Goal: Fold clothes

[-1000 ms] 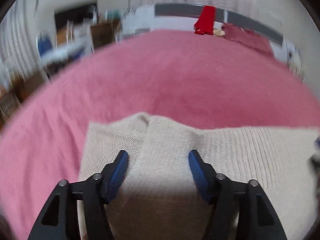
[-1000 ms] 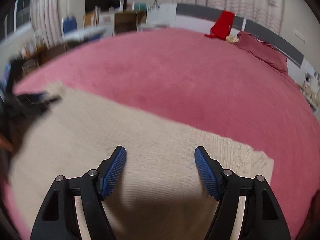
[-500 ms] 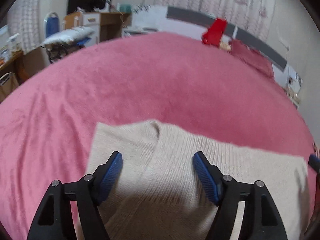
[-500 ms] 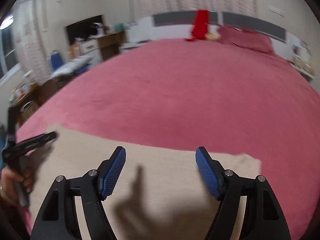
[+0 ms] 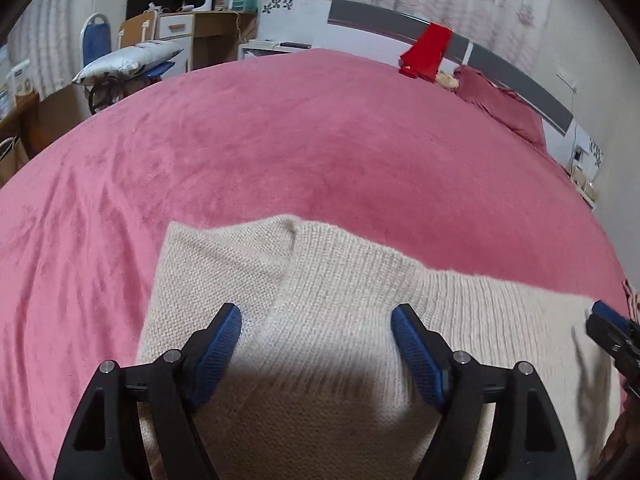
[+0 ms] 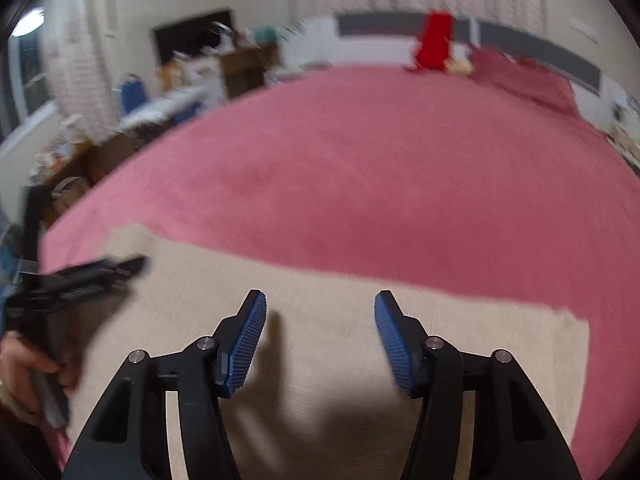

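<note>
bedspread (image 5: 320,152) in pink plush fills most of both views, and the cream knitted sweater (image 5: 340,312) lies flat on it near the front edge, one layer lapped over another along a diagonal seam on its left part. a second ago both cameras sat lower and closer to the knit; since then they have lifted and tipped back, so more of the room behind the bed shows. that reads as the grippers drawing away from a laid-down fold, though one moment cannot say whether more folds are due. the left gripper (image 5: 316,340) hangs over the sweater with its blue pads spread wide and nothing between them. the right gripper (image 6: 320,336) is likewise spread and empty above the sweater's right stretch. a red cloth (image 5: 424,56) hangs over the headboard (image 5: 520,80) far behind, beside a dark red pillow (image 5: 504,108). the right view is smeared by motion, so the knit's edges there are soft, and the sweater's near edge is cut off by the frame in both views. whether sleeves are tucked beneath cannot be told.
</note>
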The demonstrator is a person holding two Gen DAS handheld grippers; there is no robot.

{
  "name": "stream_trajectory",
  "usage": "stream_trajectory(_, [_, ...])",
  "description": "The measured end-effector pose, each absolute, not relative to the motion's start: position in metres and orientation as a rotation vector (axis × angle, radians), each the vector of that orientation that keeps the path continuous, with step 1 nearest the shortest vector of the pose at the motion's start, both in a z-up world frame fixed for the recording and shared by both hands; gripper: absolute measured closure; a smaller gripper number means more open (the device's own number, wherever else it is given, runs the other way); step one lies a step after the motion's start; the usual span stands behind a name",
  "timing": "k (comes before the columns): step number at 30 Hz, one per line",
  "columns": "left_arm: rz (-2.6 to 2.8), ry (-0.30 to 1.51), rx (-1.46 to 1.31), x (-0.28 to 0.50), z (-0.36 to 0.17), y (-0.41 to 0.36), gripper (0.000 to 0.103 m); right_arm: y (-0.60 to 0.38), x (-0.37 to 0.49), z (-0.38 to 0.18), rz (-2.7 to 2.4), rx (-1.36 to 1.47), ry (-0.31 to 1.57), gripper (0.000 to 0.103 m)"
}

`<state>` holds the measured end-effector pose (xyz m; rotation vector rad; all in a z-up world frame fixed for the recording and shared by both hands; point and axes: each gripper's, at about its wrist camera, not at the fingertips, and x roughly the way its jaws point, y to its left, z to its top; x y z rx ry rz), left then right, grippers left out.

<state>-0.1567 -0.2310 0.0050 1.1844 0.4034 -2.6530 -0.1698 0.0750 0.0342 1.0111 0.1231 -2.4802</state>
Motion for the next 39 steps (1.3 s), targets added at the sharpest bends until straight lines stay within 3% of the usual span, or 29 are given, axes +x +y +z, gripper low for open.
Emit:
stream_trajectory(3, [-2.65,0.374,1.174,-0.157,0.005,-0.229,0.022,0.043,-0.168,0.032,-2.388,0.988,0.2,0.044])
stream_trajectory(6, [-2.652,0.382,1.171,-0.157,0.003,-0.231,0.022,0.029,-0.189,0.008,-2.375,1.059,0.31,0.036])
stream_trajectory(15, [-2.772,0.545,1.037,-0.142,0.034,-0.223,0.027,0.16,-0.164,0.061,-2.617,1.054,-0.27,0.036])
stream_trajectory(17, [-2.787,0.421,1.08,-0.145,0.03,-0.202,0.027,0.167,-0.155,0.054,-2.64,1.088,-0.222,0.036])
stream_trajectory(19, [-2.769,0.189,1.109,-0.151,0.019,-0.182,0.025,0.158,-0.151,0.033,-2.687,1.165,-0.016,0.035])
stream_trajectory(21, [-2.731,-0.054,1.125,-0.157,0.007,-0.162,0.019,0.15,-0.158,0.009,-2.69,1.254,0.164,0.027])
stream_trajectory(22, [-2.719,-0.067,1.129,-0.159,0.005,-0.162,0.017,0.15,-0.16,0.007,-2.691,1.241,0.152,0.023])
stream_trajectory(24, [-2.703,0.017,1.144,-0.162,0.002,-0.172,0.002,0.151,-0.163,0.004,-2.693,1.216,0.129,0.021])
stream_trajectory(27, [-2.689,0.161,1.167,-0.16,0.005,-0.186,0.001,0.151,-0.167,0.004,-2.688,1.207,0.102,0.021])
stream_trajectory(31, [-2.669,0.251,1.14,-0.144,0.02,-0.189,0.015,0.153,-0.148,0.041,-2.739,1.147,-0.065,0.021])
stream_trajectory(34, [-2.731,0.313,1.097,-0.126,0.031,-0.184,0.016,0.122,-0.14,0.033,-2.679,1.15,-0.002,0.023])
stream_trajectory(36, [-2.788,0.271,1.091,-0.118,0.032,-0.173,0.026,0.101,-0.135,0.027,-2.638,1.152,0.039,0.033])
stream_trajectory(39, [-2.823,0.066,1.18,-0.119,0.02,-0.148,0.039,0.07,-0.126,0.018,-2.575,1.153,0.098,0.047])
